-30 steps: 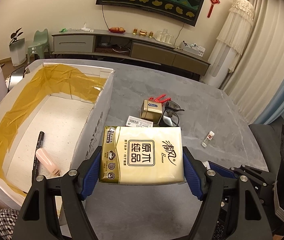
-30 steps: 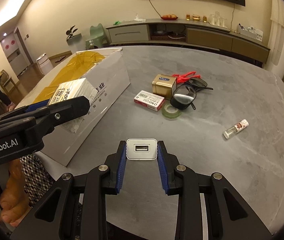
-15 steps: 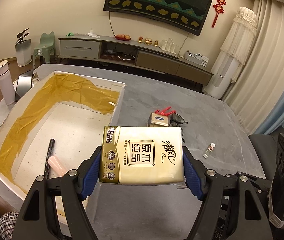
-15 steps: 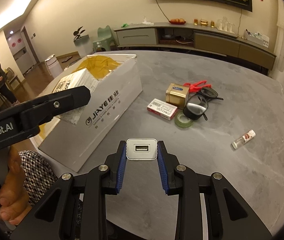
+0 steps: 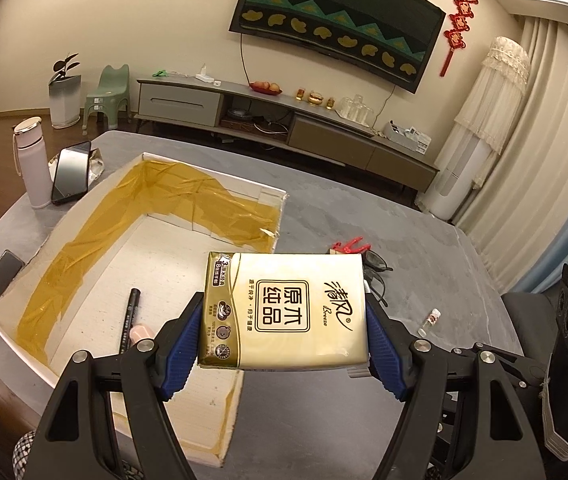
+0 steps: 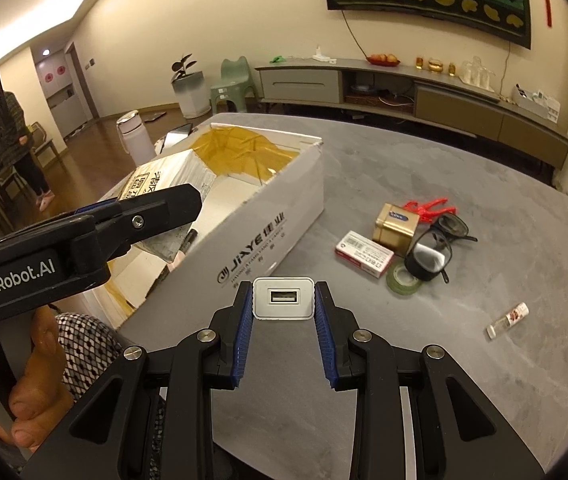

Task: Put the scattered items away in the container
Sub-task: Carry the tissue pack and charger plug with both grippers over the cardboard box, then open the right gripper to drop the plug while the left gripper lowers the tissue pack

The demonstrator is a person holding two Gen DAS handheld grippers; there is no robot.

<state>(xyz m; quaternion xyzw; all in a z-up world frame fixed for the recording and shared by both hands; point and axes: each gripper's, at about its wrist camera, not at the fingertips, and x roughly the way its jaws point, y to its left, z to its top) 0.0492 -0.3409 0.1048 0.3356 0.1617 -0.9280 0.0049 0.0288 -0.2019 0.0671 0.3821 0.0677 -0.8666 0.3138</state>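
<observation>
Nearest the camera, the left hand-held gripper [image 5: 284,344] is clamped on a gold tissue pack [image 5: 284,312], its blue pads pressing both short sides. The pack hangs above the near right corner of the white cardboard box [image 5: 262,200], partly over the box wall and partly over the interior, so it looks close to being dropped in but is not yet released. The right hand-held gripper [image 6: 283,300] is closed on a small white USB charger [image 6: 283,298], held over the grey bench [image 6: 484,380] just outside the box's near long side; that item has further to travel.

Inside the box, a black marker pen [image 5: 129,318] and a pale pink tube-like item [image 5: 140,333] lie on the floor near the front, so at least two things appear to be stowed. The rest of the box floor shows bare, apart from yellow tape along its walls.

Farther out on the bench, several items are left: a clear vial [image 6: 508,320], a roll of green tape [image 6: 403,279], a red-and-white small box [image 6: 364,254], black goggles [image 6: 440,240], a gold tin [image 6: 396,222] and a red clip [image 6: 428,205] behind it. By this count the task is roughly at an early-middle stage: two in, two in transit, six waiting.

Beyond the box stand a pink flask [image 5: 30,160] and a phone [image 5: 70,172]; whether these belong to the tidy-up cannot be told.
</observation>
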